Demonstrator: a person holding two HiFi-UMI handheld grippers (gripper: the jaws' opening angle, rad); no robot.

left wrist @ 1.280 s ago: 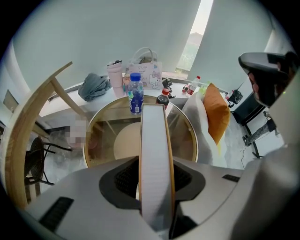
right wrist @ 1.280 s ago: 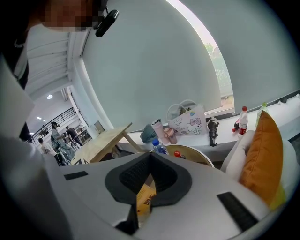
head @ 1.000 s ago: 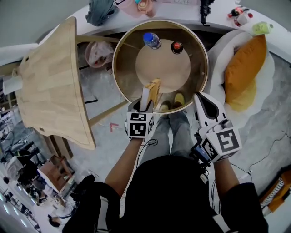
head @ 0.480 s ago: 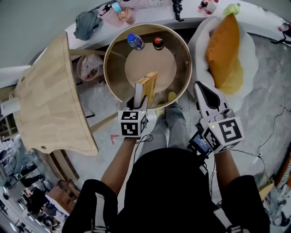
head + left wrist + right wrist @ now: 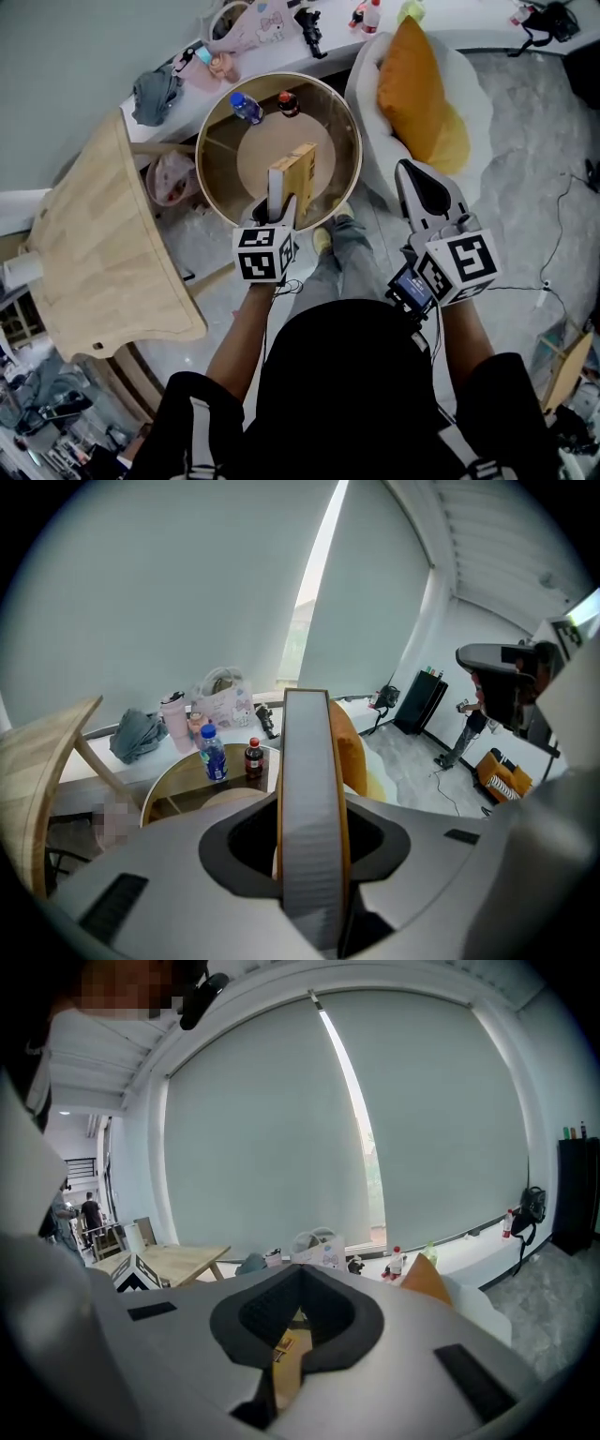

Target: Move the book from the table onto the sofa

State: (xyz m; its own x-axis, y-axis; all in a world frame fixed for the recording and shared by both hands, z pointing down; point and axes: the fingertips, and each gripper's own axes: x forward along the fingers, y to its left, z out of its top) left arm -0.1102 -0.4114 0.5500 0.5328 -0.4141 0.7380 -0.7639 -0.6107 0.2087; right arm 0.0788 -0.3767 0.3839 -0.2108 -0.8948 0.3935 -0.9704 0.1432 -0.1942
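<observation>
The book (image 5: 292, 178), yellow-covered with a grey page edge, stands upright on its edge in the air over the round table (image 5: 211, 141). My left gripper (image 5: 272, 204) is shut on its lower end. In the left gripper view the book's page edge (image 5: 309, 789) fills the gap between the jaws of the left gripper (image 5: 309, 855). The white sofa (image 5: 473, 103) with an orange cushion (image 5: 417, 89) lies to the right of the table. My right gripper (image 5: 420, 183) hovers beside the sofa with its jaws together and nothing in them.
A blue-capped bottle (image 5: 246, 107) and a dark red-capped bottle (image 5: 289, 103) stand at the round table's far side. A wooden table (image 5: 94, 244) is tipped at the left. A white ledge (image 5: 319, 37) with bags and bottles runs along the back. My legs and shoes (image 5: 342, 234) are below.
Both grippers have risen, the left one lifting the book higher off the round table. The view has swung so the sofa and cushion sit nearer the centre.
</observation>
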